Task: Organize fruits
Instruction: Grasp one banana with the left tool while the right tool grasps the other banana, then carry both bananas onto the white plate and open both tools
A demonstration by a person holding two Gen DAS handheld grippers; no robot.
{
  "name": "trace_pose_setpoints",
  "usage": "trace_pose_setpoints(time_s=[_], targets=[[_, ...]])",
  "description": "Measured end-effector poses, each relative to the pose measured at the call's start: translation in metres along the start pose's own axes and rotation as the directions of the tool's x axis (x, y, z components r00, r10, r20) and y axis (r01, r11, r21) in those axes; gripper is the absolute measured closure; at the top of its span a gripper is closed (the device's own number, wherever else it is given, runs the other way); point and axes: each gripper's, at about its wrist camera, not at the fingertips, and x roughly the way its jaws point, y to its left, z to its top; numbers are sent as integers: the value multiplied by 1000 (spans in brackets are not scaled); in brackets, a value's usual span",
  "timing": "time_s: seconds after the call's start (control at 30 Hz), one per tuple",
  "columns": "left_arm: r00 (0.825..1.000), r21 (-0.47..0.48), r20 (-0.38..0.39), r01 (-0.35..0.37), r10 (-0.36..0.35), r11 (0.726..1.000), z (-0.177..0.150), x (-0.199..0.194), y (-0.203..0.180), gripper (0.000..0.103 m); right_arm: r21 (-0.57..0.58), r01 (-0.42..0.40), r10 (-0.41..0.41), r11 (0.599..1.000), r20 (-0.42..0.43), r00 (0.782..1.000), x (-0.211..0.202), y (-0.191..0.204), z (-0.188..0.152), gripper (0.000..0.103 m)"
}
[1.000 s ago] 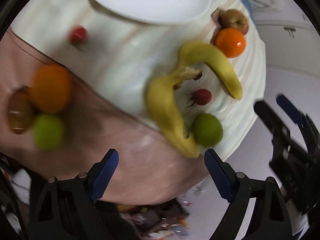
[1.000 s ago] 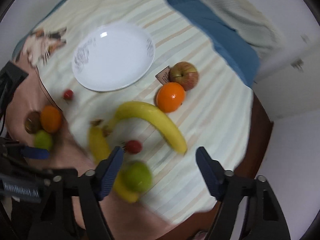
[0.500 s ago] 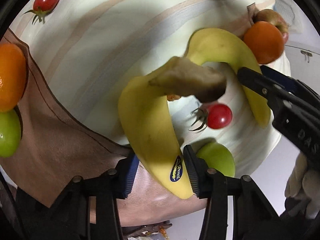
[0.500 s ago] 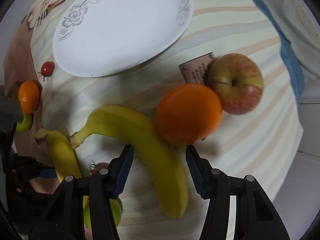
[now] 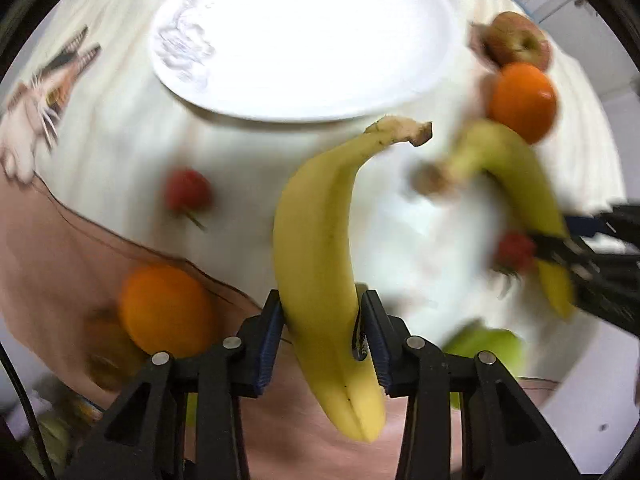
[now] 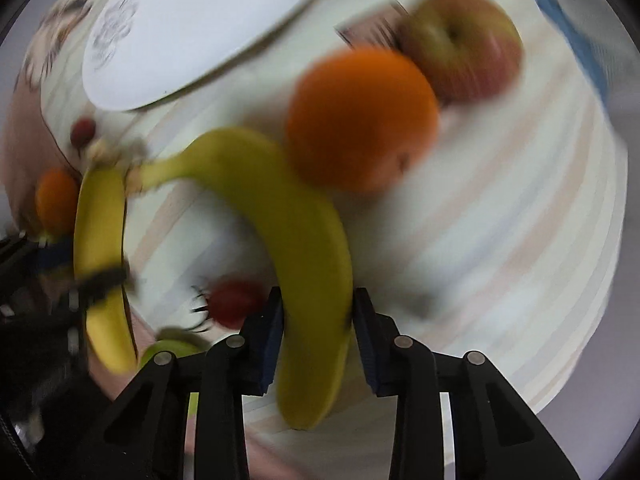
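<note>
1. Bananas, one per gripper. Left gripper (image 5: 323, 334): jaws closing, blue pads pressed on the lower body of the yellow banana (image 5: 316, 280); stem points up-frame toward the white plate (image 5: 304, 40).
2. Right gripper (image 6: 318, 336): jaws closing, pads on either flank of the greener banana (image 6: 296, 240), gripped near its blunt end; its curve runs up-left past the orange (image 6: 360, 120).
3. Both views smeared; cannot tell whether either banana is clear of the striped tablecloth (image 6: 500, 240).
4. Judgement: finish each squeeze gently, since the peel bruises, then lift straight and carry both to the plate without the stems colliding.
5. Outward: cherry tomato (image 6: 236, 300) just left of the right pads; green fruit (image 5: 484, 348) near the table edge; apple (image 6: 460, 44) behind the orange; a second orange (image 5: 166, 310) and another tomato (image 5: 188, 194) left of the left gripper.
</note>
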Motion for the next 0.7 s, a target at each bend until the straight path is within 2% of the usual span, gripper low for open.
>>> trace_pose_setpoints(time_s=[0.07,0.1,0.17,0.2,0.3,0.33,0.43,0.5,0.53,0.57,0.7], targets=[[999,-19,-34,25,-26,1000,4,-1,11,66,82,-74,75,994,-9,997,7,-8,-14,67],[998,-29,-50,42,-44,999,4,0,15,65,133,-151,156,980,-27,987,14,-12,-22,67],[995,-42,-80,57,-61,997,1,1,21,63,174,-236,250,956,-59,967,26,-15,-29,65],[993,-47,-96,60,-65,997,0,6,17,62,167,-238,251,957,-59,966,31,-14,-30,63],[991,-69,-117,60,-68,996,-7,14,20,53,74,-127,128,989,3,992,33,1,-24,58],[992,-78,-112,55,-63,995,-10,13,22,49,54,-96,94,994,27,995,33,7,-22,57],[993,-93,-106,51,-61,994,-17,18,28,45,9,-29,28,1000,80,996,41,19,-16,55],[994,-87,-96,44,-52,995,-20,20,27,49,-19,12,-10,1000,113,994,54,26,-10,55],[996,-75,-79,22,-28,997,-24,14,24,58,-26,28,-25,999,124,992,58,28,-9,55],[998,-64,-64,2,-6,998,-11,7,14,67,-24,38,-35,999,133,991,63,29,-9,56],[1000,-17,-8,-22,22,1000,-17,-12,-3,68,22,37,-41,999,174,984,78,41,-17,59]])
